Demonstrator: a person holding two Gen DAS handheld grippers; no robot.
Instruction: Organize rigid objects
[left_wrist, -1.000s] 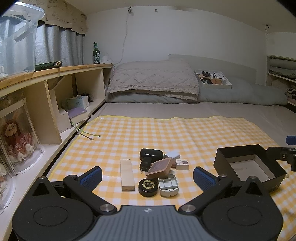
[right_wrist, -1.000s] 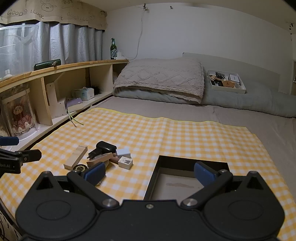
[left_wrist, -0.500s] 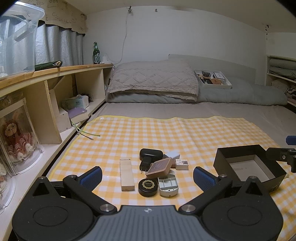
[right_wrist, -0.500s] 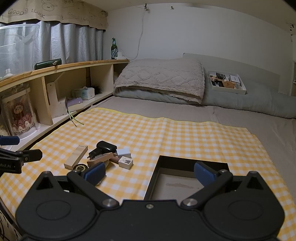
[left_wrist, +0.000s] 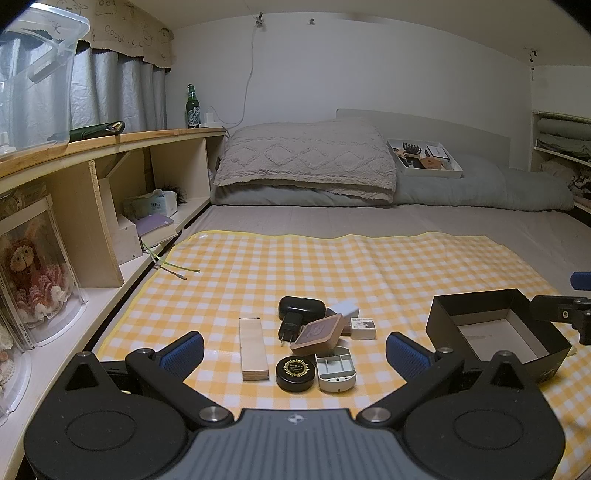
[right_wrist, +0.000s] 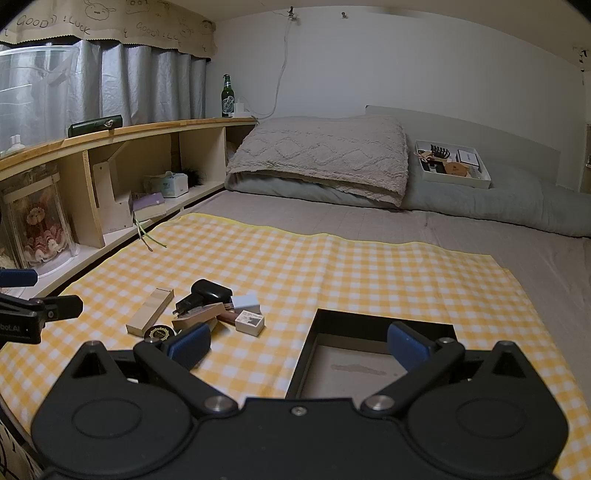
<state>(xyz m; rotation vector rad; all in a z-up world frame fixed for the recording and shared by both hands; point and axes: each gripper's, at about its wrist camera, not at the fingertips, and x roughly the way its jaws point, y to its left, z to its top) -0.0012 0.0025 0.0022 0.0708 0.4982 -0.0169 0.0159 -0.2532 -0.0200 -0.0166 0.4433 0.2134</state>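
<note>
A cluster of small rigid objects lies on the yellow checked cloth (left_wrist: 332, 266): a long wooden block (left_wrist: 253, 349), a black charger (left_wrist: 291, 326), a tan square case (left_wrist: 317, 334), a round black tin (left_wrist: 295, 373), a grey tray-like part (left_wrist: 337, 368) and a small white box (left_wrist: 362, 327). An empty black box (left_wrist: 495, 332) stands to their right, also seen in the right wrist view (right_wrist: 354, 363). My left gripper (left_wrist: 293, 352) is open, just short of the cluster. My right gripper (right_wrist: 297, 343) is open, over the black box's near-left edge.
A wooden shelf unit (left_wrist: 85, 206) with a doll, books and a tissue box runs along the left. Pillows (left_wrist: 306, 162) and a white tray of items (left_wrist: 424, 158) lie at the bed's far end. A green bottle (left_wrist: 192, 108) stands on the shelf top.
</note>
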